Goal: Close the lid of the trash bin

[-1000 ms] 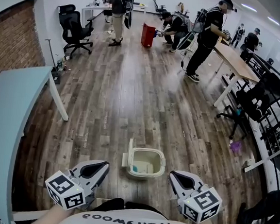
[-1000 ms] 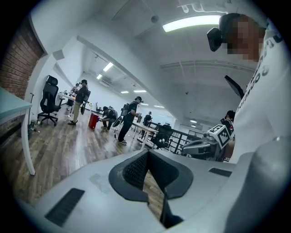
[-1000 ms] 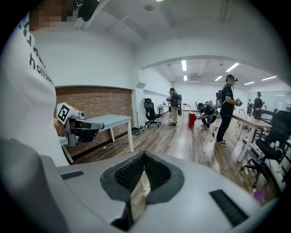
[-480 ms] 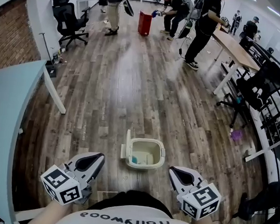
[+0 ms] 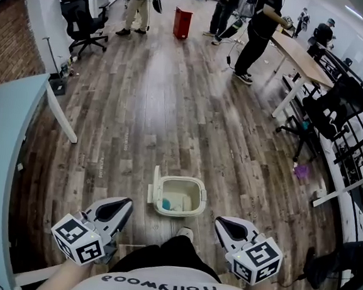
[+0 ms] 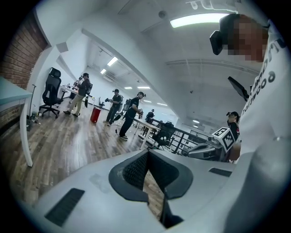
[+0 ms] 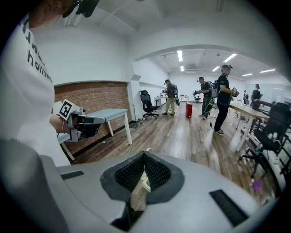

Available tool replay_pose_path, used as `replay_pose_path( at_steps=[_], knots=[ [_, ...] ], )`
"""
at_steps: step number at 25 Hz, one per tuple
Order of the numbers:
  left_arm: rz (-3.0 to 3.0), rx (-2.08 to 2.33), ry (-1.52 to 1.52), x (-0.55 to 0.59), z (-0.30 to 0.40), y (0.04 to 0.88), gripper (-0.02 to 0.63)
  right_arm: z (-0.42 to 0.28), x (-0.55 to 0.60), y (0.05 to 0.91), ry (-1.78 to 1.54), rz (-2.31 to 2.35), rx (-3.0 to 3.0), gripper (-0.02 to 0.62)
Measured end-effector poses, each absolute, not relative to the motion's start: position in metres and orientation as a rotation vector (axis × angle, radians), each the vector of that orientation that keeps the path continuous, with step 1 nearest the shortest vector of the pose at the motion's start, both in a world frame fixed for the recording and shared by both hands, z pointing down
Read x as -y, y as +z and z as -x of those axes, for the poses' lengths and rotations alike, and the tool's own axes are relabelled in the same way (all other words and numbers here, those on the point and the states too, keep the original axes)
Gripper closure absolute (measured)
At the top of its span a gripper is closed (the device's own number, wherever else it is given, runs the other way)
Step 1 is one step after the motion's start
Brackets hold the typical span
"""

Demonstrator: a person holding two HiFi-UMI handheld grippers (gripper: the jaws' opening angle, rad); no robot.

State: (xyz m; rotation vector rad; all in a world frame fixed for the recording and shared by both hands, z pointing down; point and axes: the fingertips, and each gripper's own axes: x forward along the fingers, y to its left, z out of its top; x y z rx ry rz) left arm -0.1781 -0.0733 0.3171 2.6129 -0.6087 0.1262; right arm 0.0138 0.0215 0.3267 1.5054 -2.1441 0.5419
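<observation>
trash bin (image 5: 178,199) sits closer now, lid (image 5: 155,185) still upright; a shoe (image 5: 186,232) appears.

We see the trash bin (image 5: 200,198) as smooth cream plastic, slightly glossy. Floor (image 5: 173,96): wood planks, satin sheen. Left gripper (image 5: 118,209) and right gripper (image 5: 227,227): matt grey plastic shells, black ribbed pads (image 6: 134,170). Wall (image 5: 12,57): rough brick.

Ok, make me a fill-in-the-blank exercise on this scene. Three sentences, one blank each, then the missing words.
1. The trash bin stands on the wooden ___.
2. Its lid, upright on the bin's left side in the head view, is ___.
3. The left gripper and the right gripper are both shut and short of the bin, gripping ___.

Missing words: floor; open; nothing
</observation>
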Motion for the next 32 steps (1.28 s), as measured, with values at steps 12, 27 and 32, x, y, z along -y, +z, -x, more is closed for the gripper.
replay_pose_path(
  at_steps=[12,27,32],
  knots=[
    [-2.540,0.731,0.212,0.121,0.132,0.355,0.598,-0.071,0.029,0.357,0.641,-1.400,2.186,0.588],
    [-2.279,1.067,0.583,0.185,0.116,0.507,0.598,-0.154,0.088,0.441,0.933,-1.253,2.264,0.588],
    [-2.208,1.006,0.733,0.190,0.109,0.556,0.598,-0.149,0.079,0.478,1.076,-1.200,2.245,0.588]
  ],
)
